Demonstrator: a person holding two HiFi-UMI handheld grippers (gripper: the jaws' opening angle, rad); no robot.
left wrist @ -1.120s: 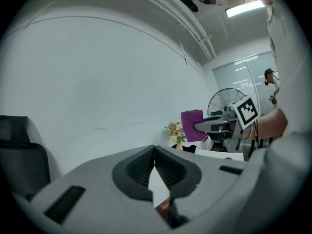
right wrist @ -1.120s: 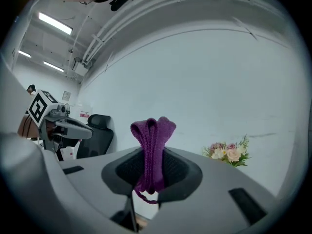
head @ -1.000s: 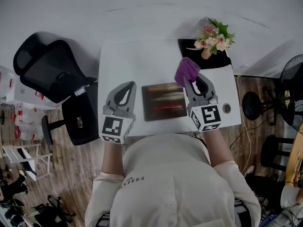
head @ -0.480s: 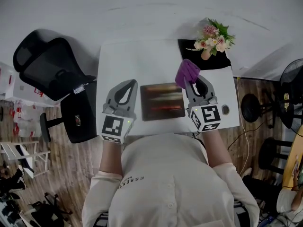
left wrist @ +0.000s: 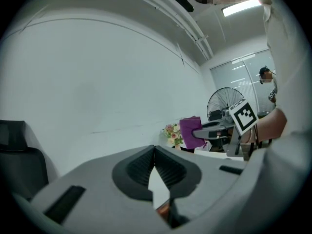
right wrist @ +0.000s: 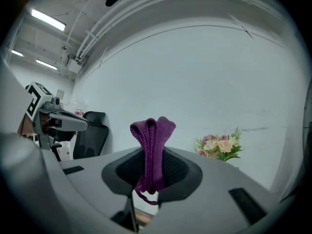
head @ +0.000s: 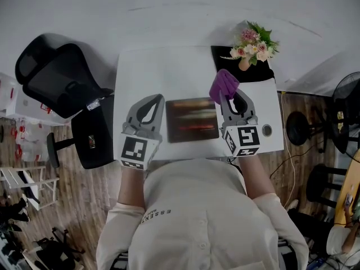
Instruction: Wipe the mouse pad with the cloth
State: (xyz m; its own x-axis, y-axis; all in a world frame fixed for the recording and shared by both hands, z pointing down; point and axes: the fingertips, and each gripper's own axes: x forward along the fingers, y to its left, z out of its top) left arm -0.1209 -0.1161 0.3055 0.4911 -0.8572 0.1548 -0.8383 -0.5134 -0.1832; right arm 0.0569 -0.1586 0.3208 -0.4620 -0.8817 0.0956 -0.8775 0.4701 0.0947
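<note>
A dark mouse pad (head: 192, 120) with reddish streaks lies on the white table (head: 169, 72) between my two grippers. My right gripper (head: 229, 97) is shut on a folded purple cloth (head: 223, 85), held just off the pad's far right corner. In the right gripper view the cloth (right wrist: 152, 150) stands up between the closed jaws of my right gripper (right wrist: 152, 167). My left gripper (head: 149, 110) rests to the left of the pad with its jaws shut and nothing in them. In the left gripper view my left gripper (left wrist: 154, 152) has its tips meeting, and the purple cloth (left wrist: 190, 133) shows to the right.
A vase of flowers (head: 253, 45) stands on a black mat (head: 242, 66) at the table's far right corner. A small round object (head: 266, 130) lies near the right edge. A black office chair (head: 56, 83) stands to the left, a fan (head: 346, 103) to the right.
My right gripper with the cloth has shifted slightly right and away. The left gripper has barely moved.
</note>
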